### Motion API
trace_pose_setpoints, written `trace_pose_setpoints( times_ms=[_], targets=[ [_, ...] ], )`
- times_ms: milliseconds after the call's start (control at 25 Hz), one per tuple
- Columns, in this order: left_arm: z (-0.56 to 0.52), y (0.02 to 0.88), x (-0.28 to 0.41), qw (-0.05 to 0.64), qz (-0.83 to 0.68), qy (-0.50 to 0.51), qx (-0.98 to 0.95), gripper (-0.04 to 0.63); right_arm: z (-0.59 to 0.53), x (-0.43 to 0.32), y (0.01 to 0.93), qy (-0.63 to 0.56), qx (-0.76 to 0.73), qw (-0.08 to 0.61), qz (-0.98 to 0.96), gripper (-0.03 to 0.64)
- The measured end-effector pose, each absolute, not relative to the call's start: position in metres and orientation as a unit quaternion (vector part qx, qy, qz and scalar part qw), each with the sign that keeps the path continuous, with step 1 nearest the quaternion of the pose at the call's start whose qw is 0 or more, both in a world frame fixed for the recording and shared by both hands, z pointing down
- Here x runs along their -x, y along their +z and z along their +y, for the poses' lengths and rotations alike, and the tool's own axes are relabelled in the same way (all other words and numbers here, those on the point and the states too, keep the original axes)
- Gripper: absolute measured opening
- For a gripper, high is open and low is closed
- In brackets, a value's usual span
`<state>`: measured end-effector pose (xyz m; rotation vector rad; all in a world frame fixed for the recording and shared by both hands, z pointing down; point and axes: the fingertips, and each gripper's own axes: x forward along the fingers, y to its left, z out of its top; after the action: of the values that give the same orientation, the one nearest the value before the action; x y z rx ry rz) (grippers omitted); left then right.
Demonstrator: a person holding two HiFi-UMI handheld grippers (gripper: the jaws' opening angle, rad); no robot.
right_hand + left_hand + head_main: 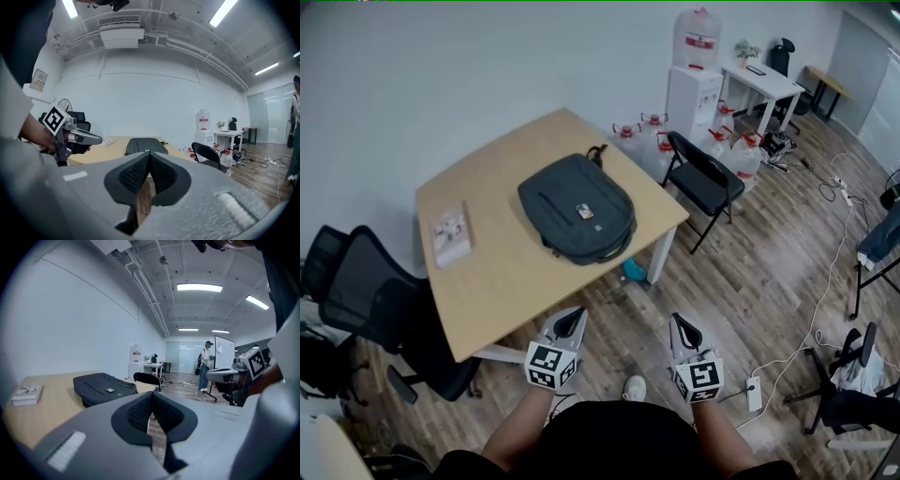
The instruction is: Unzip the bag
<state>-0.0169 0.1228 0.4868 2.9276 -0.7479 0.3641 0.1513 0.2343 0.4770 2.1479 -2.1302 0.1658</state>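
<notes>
A dark grey backpack (577,208) lies flat on the wooden table (502,272), its handle toward the far edge and a small tag on top. My left gripper (573,319) and right gripper (680,324) hover side by side above the floor, short of the table's near edge and well away from the bag. Both are shut with nothing between the pads. In the left gripper view the bag (103,386) lies ahead to the left beyond the left gripper (151,395). From the right gripper (149,153), the bag (145,144) lies straight ahead, with the left gripper (70,133) to the left.
A book (450,234) lies on the table's left part. A black folding chair (705,183) stands at the table's right end, black office chairs (370,295) at its left. Water bottles (733,150), a dispenser (694,94) and floor cables (825,281) are to the right.
</notes>
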Motion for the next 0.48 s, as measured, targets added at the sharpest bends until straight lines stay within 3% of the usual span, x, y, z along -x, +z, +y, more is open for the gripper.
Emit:
trace_pose_setpoints(
  times_ms=[160,480],
  targets=[
    [0.108,0.492,0.013,0.078,-0.285,0.109,-0.949,0.02,0.219,-0.159,0.485,0.066,-0.679,0.06,-0.728,0.003],
    [0.097,0.494,0.021,0.059,-0.34,0.125,-0.93,0.02,0.188,-0.161,0.491,0.064,-0.633,0.059,-0.769,0.003]
  ],
)
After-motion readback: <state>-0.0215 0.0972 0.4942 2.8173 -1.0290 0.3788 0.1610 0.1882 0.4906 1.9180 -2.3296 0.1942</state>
